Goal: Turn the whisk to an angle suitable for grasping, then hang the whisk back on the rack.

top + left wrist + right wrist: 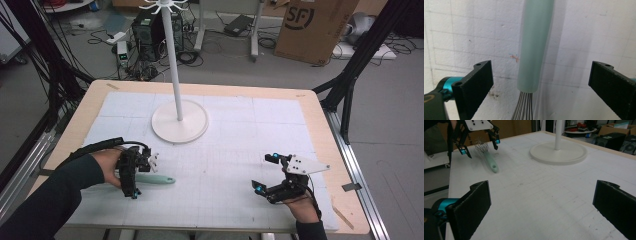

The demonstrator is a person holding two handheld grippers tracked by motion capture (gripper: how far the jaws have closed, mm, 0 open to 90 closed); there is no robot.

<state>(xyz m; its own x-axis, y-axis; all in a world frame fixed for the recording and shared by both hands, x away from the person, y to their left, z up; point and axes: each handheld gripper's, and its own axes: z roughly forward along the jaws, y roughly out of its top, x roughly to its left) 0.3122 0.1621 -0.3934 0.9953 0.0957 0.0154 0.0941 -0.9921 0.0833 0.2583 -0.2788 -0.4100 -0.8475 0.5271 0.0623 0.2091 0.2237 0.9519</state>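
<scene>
Both grippers gape wide; we fear the left gripper (540,85) may pinch the whisk (534,45) off-centre; the round handle could roll free.

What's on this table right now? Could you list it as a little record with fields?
surface: white gridded mat on a wooden table
stand: white pole on a round base, far centre
utensil: whisk with mint-green handle, lying flat
left hand-held gripper: open, jaws either side of the whisk handle, not touching
right hand-held gripper: open, holding nothing
</scene>
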